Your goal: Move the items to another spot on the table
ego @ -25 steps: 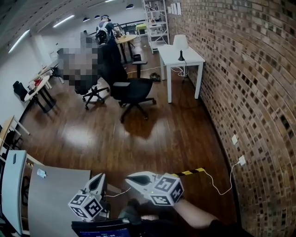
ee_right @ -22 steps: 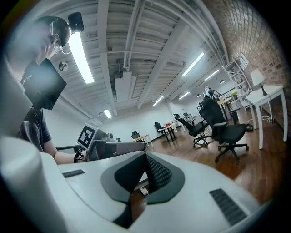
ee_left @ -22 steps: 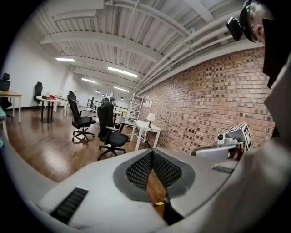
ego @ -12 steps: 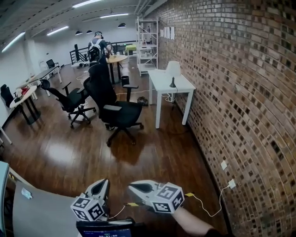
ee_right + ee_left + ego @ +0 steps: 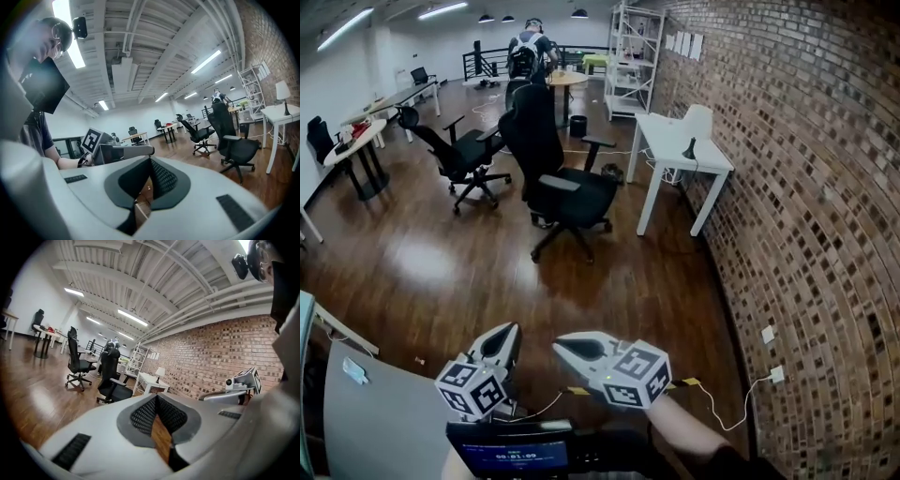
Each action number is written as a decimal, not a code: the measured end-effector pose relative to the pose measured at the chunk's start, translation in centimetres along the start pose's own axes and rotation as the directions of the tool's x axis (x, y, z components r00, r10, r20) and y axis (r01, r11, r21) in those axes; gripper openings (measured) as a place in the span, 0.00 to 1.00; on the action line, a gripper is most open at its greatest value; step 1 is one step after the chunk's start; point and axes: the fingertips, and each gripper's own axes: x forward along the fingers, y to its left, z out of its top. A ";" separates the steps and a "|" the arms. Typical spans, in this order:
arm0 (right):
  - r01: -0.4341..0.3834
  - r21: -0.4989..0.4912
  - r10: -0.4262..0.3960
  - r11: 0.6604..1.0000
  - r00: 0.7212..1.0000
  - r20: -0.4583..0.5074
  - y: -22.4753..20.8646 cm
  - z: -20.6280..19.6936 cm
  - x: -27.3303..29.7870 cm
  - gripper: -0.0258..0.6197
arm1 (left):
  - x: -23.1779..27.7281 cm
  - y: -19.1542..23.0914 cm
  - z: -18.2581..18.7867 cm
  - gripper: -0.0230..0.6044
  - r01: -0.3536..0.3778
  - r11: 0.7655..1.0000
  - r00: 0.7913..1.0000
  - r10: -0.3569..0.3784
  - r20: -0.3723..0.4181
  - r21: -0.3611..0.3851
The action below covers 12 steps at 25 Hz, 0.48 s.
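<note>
Both grippers are held out level over the wooden floor, side by side at the bottom of the head view. My left gripper (image 5: 507, 333) is shut with nothing in it, and its own view shows the jaws (image 5: 157, 398) meeting, with only floor beyond them. My right gripper (image 5: 560, 343) is also shut and empty, its jaws closed (image 5: 150, 162) in its own view. Part of a grey table (image 5: 394, 417) shows at the lower left, with a small white item (image 5: 354, 372) on it. No other items to move are in view.
A black office chair (image 5: 567, 187) stands ahead, with another (image 5: 455, 150) to its left. A white desk (image 5: 680, 145) with a lamp stands against the brick wall (image 5: 825, 206). A cable (image 5: 741, 412) lies on the floor. A person (image 5: 530, 47) stands far back.
The head view has swung across the room, and the table corner has slid toward the lower left. Both grippers sit a little higher in the picture, still side by side and shut.
</note>
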 end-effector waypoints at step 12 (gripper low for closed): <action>-0.141 0.017 0.142 0.990 0.989 -0.037 -3.4 2.2 8.6 0.01 | 1.4 7.7 1.7 0.04 -0.137 0.990 0.991 0.136 -0.016 -0.022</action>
